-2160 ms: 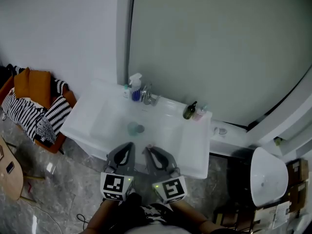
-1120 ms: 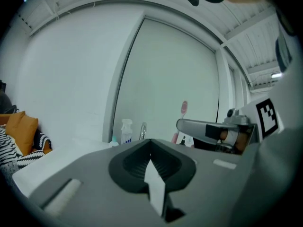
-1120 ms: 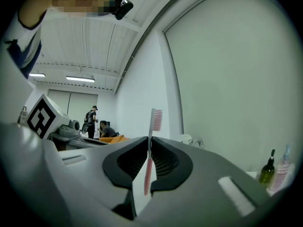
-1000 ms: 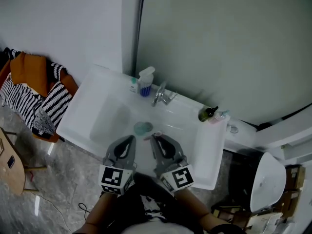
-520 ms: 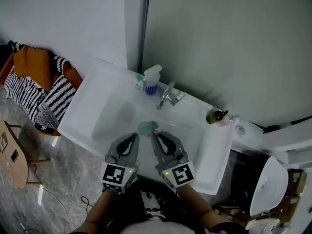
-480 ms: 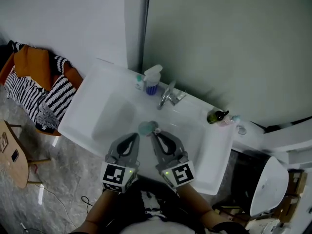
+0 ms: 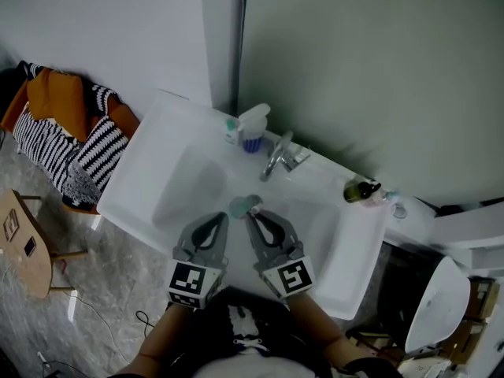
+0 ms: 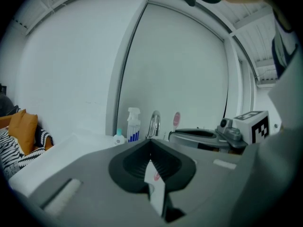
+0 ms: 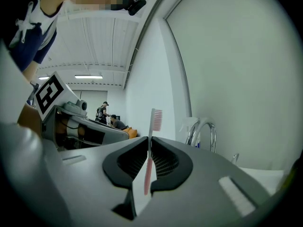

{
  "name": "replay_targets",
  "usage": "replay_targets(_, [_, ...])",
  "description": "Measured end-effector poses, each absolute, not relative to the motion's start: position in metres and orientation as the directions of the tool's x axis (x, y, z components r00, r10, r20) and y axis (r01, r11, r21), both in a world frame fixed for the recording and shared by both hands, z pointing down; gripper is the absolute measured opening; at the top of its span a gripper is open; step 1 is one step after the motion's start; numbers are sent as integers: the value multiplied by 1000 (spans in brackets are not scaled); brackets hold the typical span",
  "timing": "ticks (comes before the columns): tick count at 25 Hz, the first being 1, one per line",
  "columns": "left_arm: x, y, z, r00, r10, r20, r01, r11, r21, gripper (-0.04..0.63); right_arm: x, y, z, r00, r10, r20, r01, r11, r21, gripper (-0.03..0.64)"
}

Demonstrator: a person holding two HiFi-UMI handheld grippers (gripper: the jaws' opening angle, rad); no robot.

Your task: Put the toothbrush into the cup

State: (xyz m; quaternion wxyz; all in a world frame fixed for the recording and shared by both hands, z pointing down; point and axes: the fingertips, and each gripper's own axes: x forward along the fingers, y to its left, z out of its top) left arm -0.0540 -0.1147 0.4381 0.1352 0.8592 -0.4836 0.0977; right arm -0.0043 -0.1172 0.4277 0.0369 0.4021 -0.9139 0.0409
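A teal cup stands in the basin of the white sink, just ahead of both grippers. My right gripper is shut on a pink toothbrush, which stands upright between the jaws with its bristled head on top. That pink head shows at the cup's near right edge in the head view. To the left, my left gripper is shut with nothing in it. The toothbrush also rises beside it. Neither gripper view shows the cup.
At the back of the sink stand a spray bottle, a small teal-capped bottle and a chrome faucet. A dark bottle sits at the right rim. Striped clothes lie on a chair to the left.
Both grippers have moved forward over the basin, and the toothbrush head now sits at the cup. The head view has shifted along with them.
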Motion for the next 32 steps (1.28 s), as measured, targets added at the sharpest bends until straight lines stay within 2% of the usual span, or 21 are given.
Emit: replay_targets(32, [-54, -131, 488, 518, -755, 402, -851, -504, 150, 0, -11, -146, 509, -694, -685, 222, -713, 697, -75, 25])
